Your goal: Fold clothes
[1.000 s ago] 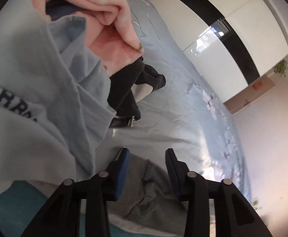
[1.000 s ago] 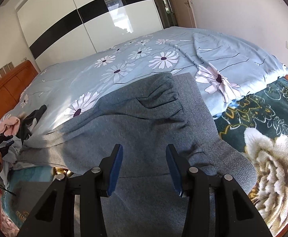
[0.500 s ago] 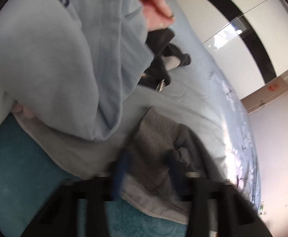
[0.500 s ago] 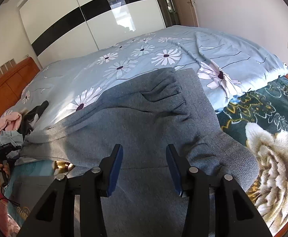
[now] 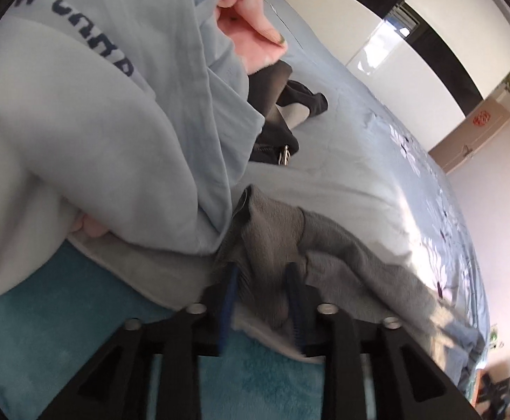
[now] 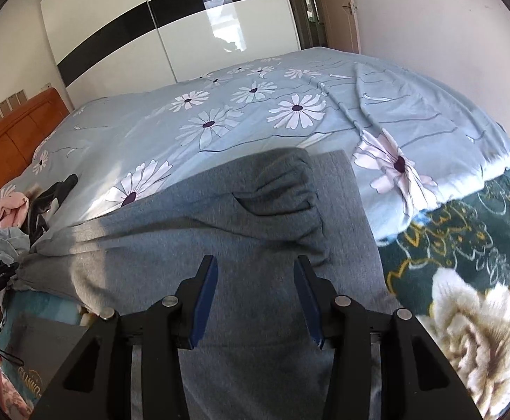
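Note:
Grey sweatpants [image 6: 241, 231] lie stretched across the bed's near edge, elastic waistband bunched at the middle. My right gripper [image 6: 255, 273] is open and empty, hovering just above the waist end. In the left wrist view my left gripper [image 5: 260, 273] has its jaws around the ribbed grey cuff [image 5: 265, 231] of the pants, fabric between the blue pads, with the jaws still partly apart. A pale blue sweatshirt [image 5: 97, 122] with dark lettering lies right beside the cuff.
A pink garment [image 5: 251, 31] and black clothing [image 5: 283, 105] lie heaped by the sweatshirt; they also show in the right wrist view [image 6: 6, 210] near the wooden headboard [image 6: 13, 133]. A flowered blue duvet [image 6: 255, 105] covers the bed. A dark floral blanket [image 6: 465, 280] lies at right.
My left gripper has moved forward and down onto the grey cuff, and its jaws have narrowed around the fabric. My right gripper has stayed open, drifting slightly over the waistband.

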Tool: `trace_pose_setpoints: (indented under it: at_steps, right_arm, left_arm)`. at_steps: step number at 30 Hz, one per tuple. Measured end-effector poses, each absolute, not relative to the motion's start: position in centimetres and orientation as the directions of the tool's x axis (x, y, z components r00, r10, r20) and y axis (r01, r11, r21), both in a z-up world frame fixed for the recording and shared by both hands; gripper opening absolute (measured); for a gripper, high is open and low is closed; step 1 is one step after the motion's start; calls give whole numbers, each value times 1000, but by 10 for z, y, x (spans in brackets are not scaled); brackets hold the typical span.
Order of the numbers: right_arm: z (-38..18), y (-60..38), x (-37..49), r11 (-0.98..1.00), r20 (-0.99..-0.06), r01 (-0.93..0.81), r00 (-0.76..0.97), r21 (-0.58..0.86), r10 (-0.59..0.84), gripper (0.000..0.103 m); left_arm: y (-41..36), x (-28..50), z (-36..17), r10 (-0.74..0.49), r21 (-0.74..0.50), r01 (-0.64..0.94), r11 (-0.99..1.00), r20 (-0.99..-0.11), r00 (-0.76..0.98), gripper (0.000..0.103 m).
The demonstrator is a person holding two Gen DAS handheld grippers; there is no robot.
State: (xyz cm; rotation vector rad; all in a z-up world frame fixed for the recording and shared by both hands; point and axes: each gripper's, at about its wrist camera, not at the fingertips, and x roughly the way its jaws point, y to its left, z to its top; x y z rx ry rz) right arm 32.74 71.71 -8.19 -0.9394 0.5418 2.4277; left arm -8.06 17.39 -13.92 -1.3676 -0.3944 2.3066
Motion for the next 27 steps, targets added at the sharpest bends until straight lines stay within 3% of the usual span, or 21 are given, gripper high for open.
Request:
trace_pose_setpoints:
  at_steps: [5, 9, 12, 15, 19, 20, 21, 22, 27]
  right_arm:
    - [-58, 730, 276, -890, -708, -451, -652, 74, 271, 47]
    - [-67, 734, 218, -944, -770, -329, -603, 4, 206, 49]
    - [-82, 726, 182, -976, -815, -212, -558, -40, 155, 52]
    - [-99, 710, 159, -988, -848, -88, -507, -124, 152, 53]
    - [-121, 706, 142, -976, -873, -31, -441, -216, 207, 53]
    - [-124, 707, 141, -972, -872, -35, -436, -230, 222, 42]
    - [-124, 710, 139, -972, -869, -46, -440, -231, 227, 17]
    - [-123, 713, 137, -972, -865, -58, -446, -227, 229, 9]
    - [-115, 739, 119, -954, -830, -214, -476, -211, 290, 7]
  left_arm:
    - [177, -51, -109, 397, -282, -298, -912, -790, -467, 53]
    - [224, -58, -86, 472, -265, -446, -855, -753, -458, 64]
    - [277, -79, -96, 486, -241, -535, -809, -787, -380, 65]
    - [316, -101, -115, 433, -203, -530, -823, -828, -356, 65]
    - [326, -118, -131, 422, -239, -463, -854, -838, -347, 65]
    - [328, -120, -134, 414, -233, -457, -858, -841, -349, 65]
    - [330, -123, -138, 406, -227, -452, -863, -844, -350, 65]
    - [332, -126, -141, 397, -221, -446, -867, -847, -352, 65]
    - [334, -143, -155, 355, -198, -389, -900, -850, -389, 65]
